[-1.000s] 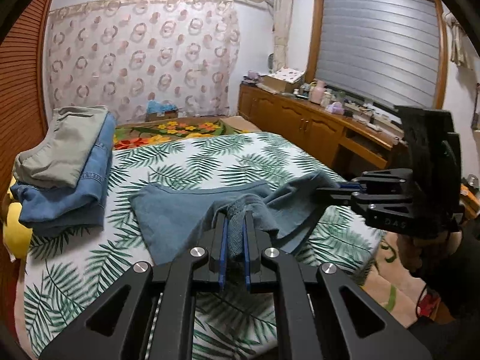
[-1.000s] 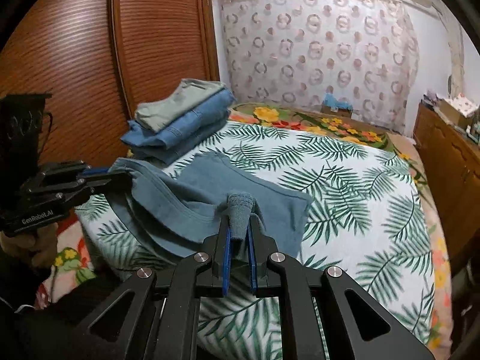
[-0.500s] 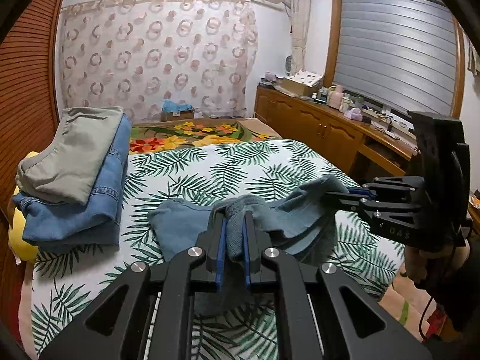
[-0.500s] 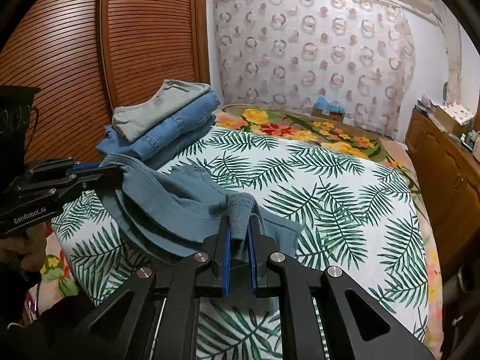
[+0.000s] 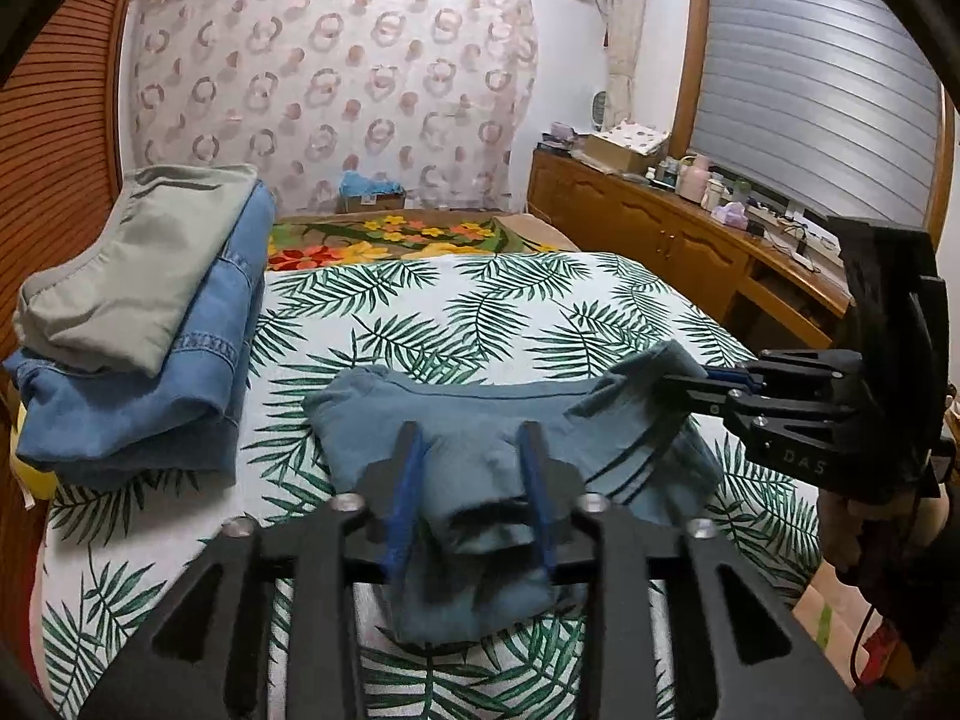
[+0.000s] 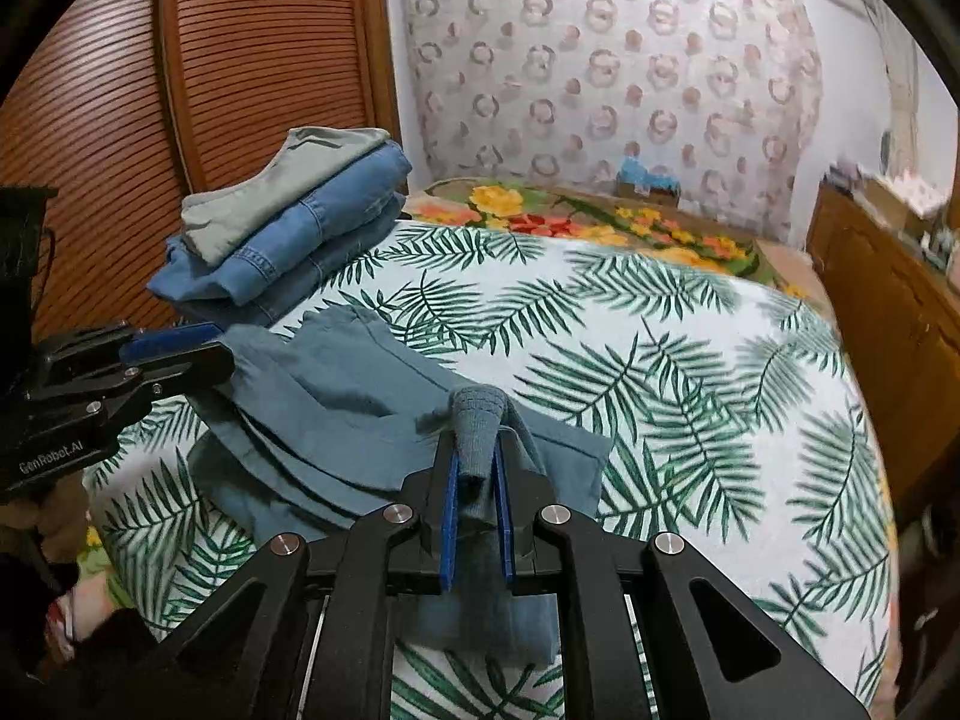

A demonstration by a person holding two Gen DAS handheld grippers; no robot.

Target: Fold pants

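Note:
The blue-grey pants (image 5: 372,414) lie folded in layers on the palm-leaf bed sheet (image 5: 480,312), close to its near edge. My left gripper (image 5: 471,438) hovers just over the fold. Its jaws are opening, and loose cloth sags between the blue pads without being pinched. In the right wrist view, my right gripper (image 6: 474,450) is shut on a bunched pinch of the pants (image 6: 336,420) that sticks up between its pads. The left wrist view shows the right gripper (image 5: 690,381) from the side, holding up the right corner. The left gripper (image 6: 198,348) shows at the fold's left end.
A stack of folded clothes (image 5: 138,312), grey on blue denim, sits on the bed's far left, against slatted wooden doors (image 6: 210,60). A wooden cabinet (image 5: 660,240) with clutter on top runs along the right. A floral blanket (image 5: 390,240) lies beyond the sheet.
Both grippers carried the held edge across the bed and downward, so the pants now lie folded over. The left jaws, shut on cloth before, have parted and let it go.

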